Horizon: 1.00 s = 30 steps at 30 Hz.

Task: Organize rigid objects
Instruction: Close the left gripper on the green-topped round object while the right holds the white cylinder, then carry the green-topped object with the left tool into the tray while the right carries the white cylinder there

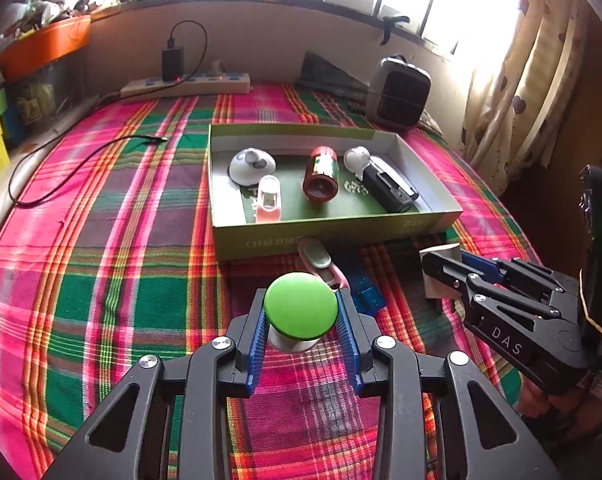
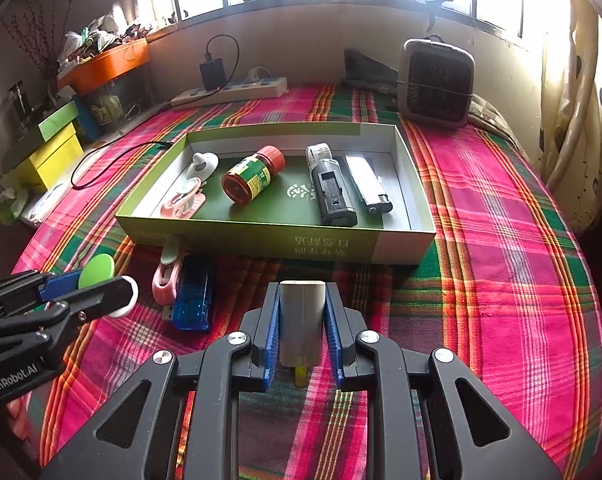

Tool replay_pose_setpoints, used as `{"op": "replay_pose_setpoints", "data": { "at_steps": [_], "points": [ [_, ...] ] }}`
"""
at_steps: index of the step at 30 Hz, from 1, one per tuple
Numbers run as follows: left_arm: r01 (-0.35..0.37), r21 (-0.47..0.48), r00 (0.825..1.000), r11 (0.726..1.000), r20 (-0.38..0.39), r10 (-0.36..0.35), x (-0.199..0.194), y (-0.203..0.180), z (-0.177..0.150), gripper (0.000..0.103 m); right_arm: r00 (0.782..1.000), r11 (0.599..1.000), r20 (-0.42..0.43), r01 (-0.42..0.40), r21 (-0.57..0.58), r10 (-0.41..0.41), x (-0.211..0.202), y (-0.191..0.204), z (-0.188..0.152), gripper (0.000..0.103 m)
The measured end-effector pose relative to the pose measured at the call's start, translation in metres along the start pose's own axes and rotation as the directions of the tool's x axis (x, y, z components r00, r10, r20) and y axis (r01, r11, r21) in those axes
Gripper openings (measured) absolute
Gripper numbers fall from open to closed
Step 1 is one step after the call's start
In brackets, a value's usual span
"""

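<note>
My left gripper [image 1: 301,316] is shut on a small white jar with a green lid [image 1: 300,306], held just above the plaid cloth in front of the green cardboard box [image 1: 333,236]. To its right, my right gripper [image 2: 302,316] is shut on a beige rectangular block [image 2: 302,320], also short of the box [image 2: 261,240]. Inside the box lie a white dome-shaped item [image 1: 251,166], a pink clip [image 1: 268,199], a red-capped bottle [image 2: 253,174], a black device [image 2: 333,194] and a silver lighter [image 2: 367,188]. A pink clip [image 2: 166,278] and a blue translucent case [image 2: 193,300] lie on the cloth between the grippers.
A grey fan heater [image 2: 435,82] stands behind the box at the right. A power strip [image 2: 229,92] with a charger lies along the far wall, and a black cable [image 1: 81,164] trails over the cloth at the left. Coloured boxes [image 2: 57,148] sit at the far left.
</note>
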<state>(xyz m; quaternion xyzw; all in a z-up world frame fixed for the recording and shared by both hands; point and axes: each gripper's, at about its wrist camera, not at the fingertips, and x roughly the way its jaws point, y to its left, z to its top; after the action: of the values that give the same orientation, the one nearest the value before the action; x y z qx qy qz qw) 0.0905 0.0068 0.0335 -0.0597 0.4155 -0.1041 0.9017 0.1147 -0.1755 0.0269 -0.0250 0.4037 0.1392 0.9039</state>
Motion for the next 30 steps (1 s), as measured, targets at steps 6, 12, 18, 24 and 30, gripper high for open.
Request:
{"op": "replay_pose_setpoints", "data": {
  "at_steps": [6, 12, 18, 24, 30],
  "points": [
    [0.003, 0.012, 1.0, 1.0, 0.02, -0.004, -0.009, -0.002, 0.002, 0.032, 1.0, 1.0, 0.011, -0.004, 0.001, 0.004, -0.005, 0.0, 0.0, 0.022],
    [0.007, 0.012, 1.0, 1.0, 0.029, -0.007, -0.013, -0.002, 0.004, 0.032, 1.0, 1.0, 0.023, -0.015, 0.003, 0.015, -0.011, 0.0, 0.002, 0.022],
    [0.02, 0.009, 0.999, 1.0, 0.034, -0.02, -0.014, 0.0, 0.008, 0.032, 0.999, 1.0, 0.027, -0.03, 0.005, 0.03, -0.014, 0.0, 0.005, 0.022],
    [0.042, 0.002, 0.998, 0.999, 0.038, -0.042, -0.014, 0.003, 0.014, 0.032, 0.999, 0.999, 0.033, -0.037, 0.002, 0.037, -0.016, -0.001, 0.01, 0.022],
    [0.044, 0.003, 0.998, 0.999, 0.039, -0.044, -0.011, 0.007, 0.023, 0.032, 0.998, 0.999, 0.036, -0.042, -0.002, 0.042, -0.016, -0.002, 0.016, 0.022]
  ]
}}
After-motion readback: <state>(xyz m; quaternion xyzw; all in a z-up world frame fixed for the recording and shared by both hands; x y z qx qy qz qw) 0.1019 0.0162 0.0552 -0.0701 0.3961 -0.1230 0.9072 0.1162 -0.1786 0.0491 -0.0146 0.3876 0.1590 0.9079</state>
